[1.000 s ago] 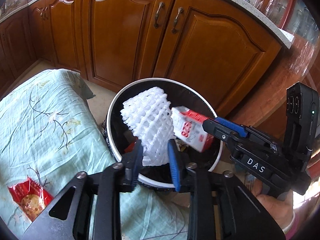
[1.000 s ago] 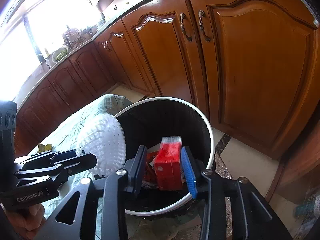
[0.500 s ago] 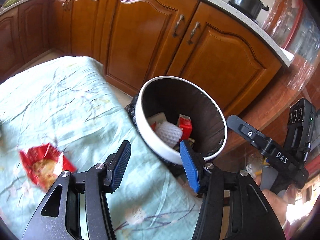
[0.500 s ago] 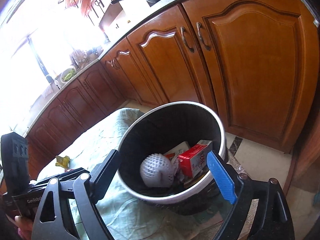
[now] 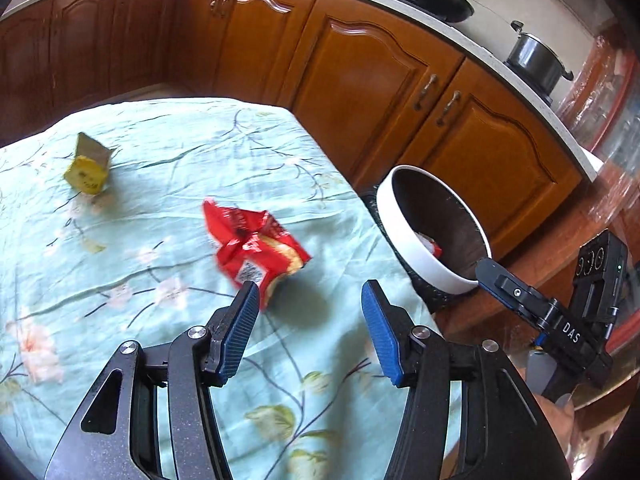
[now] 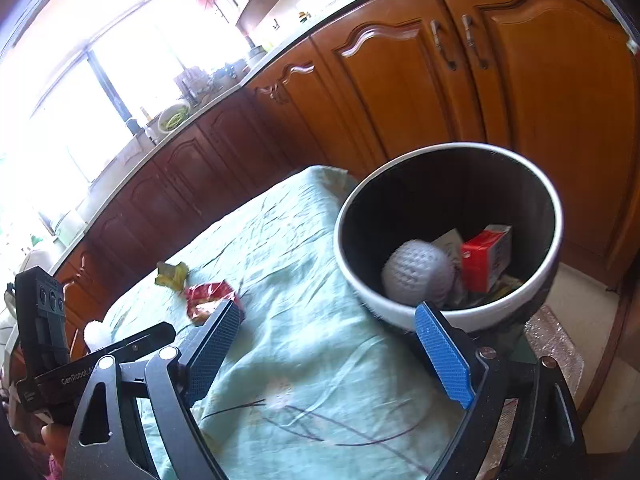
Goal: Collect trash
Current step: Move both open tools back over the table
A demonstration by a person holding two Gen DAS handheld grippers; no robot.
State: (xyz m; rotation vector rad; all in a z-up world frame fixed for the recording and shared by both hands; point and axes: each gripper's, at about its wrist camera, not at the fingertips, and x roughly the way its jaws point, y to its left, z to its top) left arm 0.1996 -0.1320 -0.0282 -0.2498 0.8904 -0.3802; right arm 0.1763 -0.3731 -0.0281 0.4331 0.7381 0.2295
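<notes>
Red-and-white carton (image 6: pixel 486 258) and white foam fruit net (image 6: pixel 418 272) are now lying inside the black waste bin (image 6: pixel 448 316), lower right of the right wrist view; a second ago each was hanging over the bin in a claw's grip. Both items are therefore counting as collected.

Left claw (image 5: pixel 306 316): standing wide open and holding nothing, having swung off the bin and back over the tabletop (image 5: pixel 160 184), its blue pads pointing toward the crumpled red snack wrapper (image 5: pixel 256 244) at centre frame.

Right claw (image 6: pixel 328 344): likewise spread open and carrying nothing, hanging just short of the bin rim.

Remaining trash: the red snack wrapper, lying loose on the green floral cloth, just ahead of the left claw; a yellow carton (image 5: pixel 90 164), sitting upper left of the left wrist view, well apart from the wrapper.

Judgement: the task is partly done, with two pieces outstanding; the wrapper is looking like the next pickup, and its thin crinkled film is likely calling for a low, flat pinch.
</notes>
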